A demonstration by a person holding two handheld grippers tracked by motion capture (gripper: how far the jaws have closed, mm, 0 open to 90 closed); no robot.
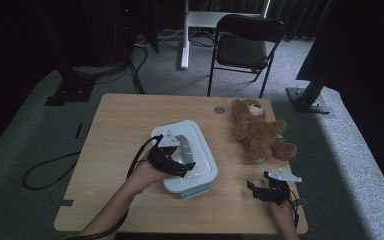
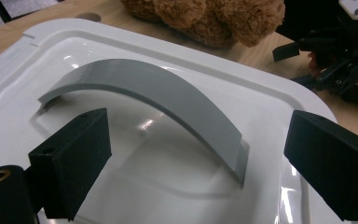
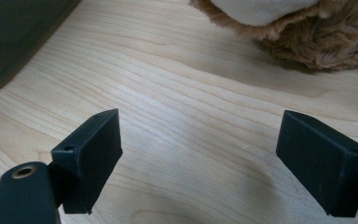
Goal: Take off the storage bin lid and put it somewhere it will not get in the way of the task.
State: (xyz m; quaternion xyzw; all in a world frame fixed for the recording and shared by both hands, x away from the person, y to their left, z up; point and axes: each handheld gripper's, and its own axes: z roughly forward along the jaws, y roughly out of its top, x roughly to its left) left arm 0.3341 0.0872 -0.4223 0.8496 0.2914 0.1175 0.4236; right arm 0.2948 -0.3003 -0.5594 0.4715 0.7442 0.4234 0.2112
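Note:
A white lidded box [image 1: 207, 160] sits mid-table, with a grey arched handle [image 1: 185, 147] on its lid. My left gripper [image 1: 184, 169] hovers over the lid near its front end. In the left gripper view its jaws [image 2: 196, 140] stand open, one on each side of the handle [image 2: 158, 88], and do not touch it. A brown teddy bear [image 1: 257, 131] lies right of the box. My right gripper [image 1: 260, 183] is near the table's front right, open over bare wood [image 3: 177, 93], with the bear's fur [image 3: 307, 37] just ahead of it.
The wooden table has a round metal grommet [image 1: 219, 110] at its back edge. A black folding chair [image 1: 247, 45] stands behind the table. Dark stands flank it, and a cable [image 1: 45, 172] loops on the floor at the left.

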